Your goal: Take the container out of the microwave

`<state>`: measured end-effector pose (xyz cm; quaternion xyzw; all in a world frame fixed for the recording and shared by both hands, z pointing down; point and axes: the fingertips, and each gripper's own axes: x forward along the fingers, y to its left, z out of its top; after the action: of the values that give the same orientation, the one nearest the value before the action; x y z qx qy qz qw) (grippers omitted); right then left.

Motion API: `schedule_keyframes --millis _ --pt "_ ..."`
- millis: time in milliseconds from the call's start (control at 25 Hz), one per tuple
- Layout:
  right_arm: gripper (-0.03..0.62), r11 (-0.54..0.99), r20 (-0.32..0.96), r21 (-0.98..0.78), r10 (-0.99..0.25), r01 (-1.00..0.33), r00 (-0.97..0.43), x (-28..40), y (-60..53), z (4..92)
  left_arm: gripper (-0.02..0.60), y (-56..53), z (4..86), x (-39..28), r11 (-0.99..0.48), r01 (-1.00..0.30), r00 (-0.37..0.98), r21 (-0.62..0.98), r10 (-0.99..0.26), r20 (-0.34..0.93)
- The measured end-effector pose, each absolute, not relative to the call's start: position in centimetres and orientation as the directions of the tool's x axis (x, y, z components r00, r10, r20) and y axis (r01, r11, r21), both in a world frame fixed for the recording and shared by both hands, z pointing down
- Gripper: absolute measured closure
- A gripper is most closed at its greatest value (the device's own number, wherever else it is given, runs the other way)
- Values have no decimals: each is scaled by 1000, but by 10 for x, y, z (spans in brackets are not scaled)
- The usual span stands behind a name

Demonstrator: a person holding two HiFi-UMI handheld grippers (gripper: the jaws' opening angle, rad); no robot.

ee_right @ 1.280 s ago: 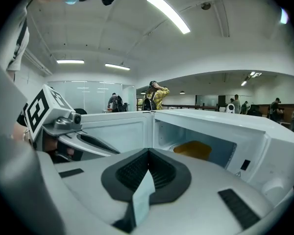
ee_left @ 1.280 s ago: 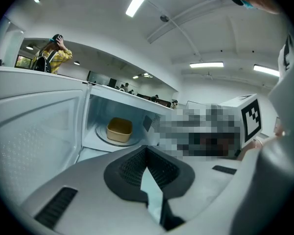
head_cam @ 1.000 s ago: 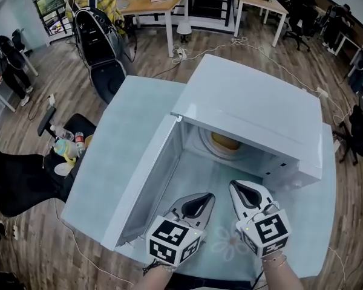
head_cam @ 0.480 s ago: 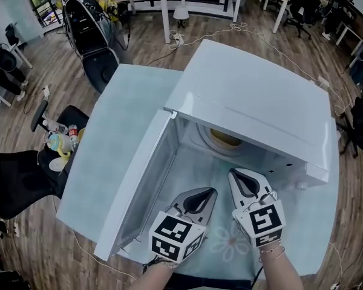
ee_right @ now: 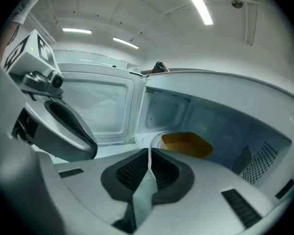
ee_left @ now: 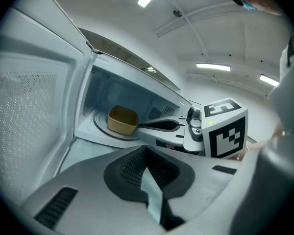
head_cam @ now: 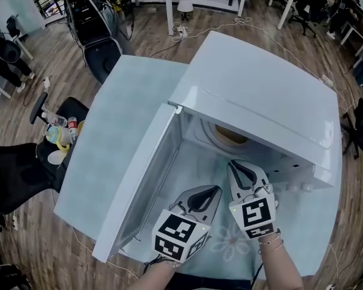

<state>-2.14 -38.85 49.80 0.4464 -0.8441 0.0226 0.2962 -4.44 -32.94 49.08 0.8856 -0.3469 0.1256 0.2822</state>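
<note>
A white microwave [head_cam: 260, 95] stands on a pale blue table [head_cam: 118, 113] with its door [head_cam: 142, 174] swung open to the left. Inside, a tan container [head_cam: 232, 139] [ee_left: 122, 120] [ee_right: 186, 144] sits on the round turntable. My right gripper [head_cam: 232, 164] [ee_right: 150, 151] is shut and holds nothing, its tip just in front of the cavity's mouth and pointing at the container. Beside it, a little further back, my left gripper [head_cam: 216, 190] [ee_left: 146, 148] is shut and holds nothing too.
The open door forms a wall close on the left of my left gripper. The microwave's control side [head_cam: 302, 183] lies to the right. Left of the table are a black chair [head_cam: 18, 174] and bottles [head_cam: 60, 132] on the wooden floor.
My right gripper has moved forward toward the cavity and the container. The left gripper has stayed about where it was. The head view has shifted slightly.
</note>
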Motion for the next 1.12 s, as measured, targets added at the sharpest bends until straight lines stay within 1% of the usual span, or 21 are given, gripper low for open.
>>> schedule_keyframes --millis 120,280,440,520,600,640,840,1040,1120 --pt "583 604 527 250 -740 -757 -417 -23 -391 505 568 -326 494 -43 -601 -683 730 416 -538 421" --pt "582 598 540 227 -734 -768 -412 -23 -400 511 568 -327 496 -46 -591 -684 729 427 -539 421" --pt "579 577 523 237 -754 -781 -398 -21 -410 511 568 -327 498 -48 -589 -686 727 427 -539 425" --pt "562 563 511 255 -769 -787 -384 -18 -415 512 568 -327 500 -48 -587 -687 726 429 -537 428" --pt "522 551 507 275 -779 -788 -368 -15 -421 512 568 -328 501 -48 -583 -686 728 435 -535 429" --pt "519 549 508 285 -782 -786 -362 -15 -424 513 568 -328 502 -48 -583 -684 729 439 -533 430" --pt "517 565 518 378 -785 -733 -338 -14 -438 516 568 -330 506 -45 -589 -678 734 440 -524 432" --pt "517 571 522 386 -783 -725 -338 -13 -447 517 568 -333 508 -42 -596 -671 741 441 -516 430" --pt "516 575 531 424 -784 -700 -323 -12 -450 519 568 -333 509 -41 -595 -670 742 443 -513 432"
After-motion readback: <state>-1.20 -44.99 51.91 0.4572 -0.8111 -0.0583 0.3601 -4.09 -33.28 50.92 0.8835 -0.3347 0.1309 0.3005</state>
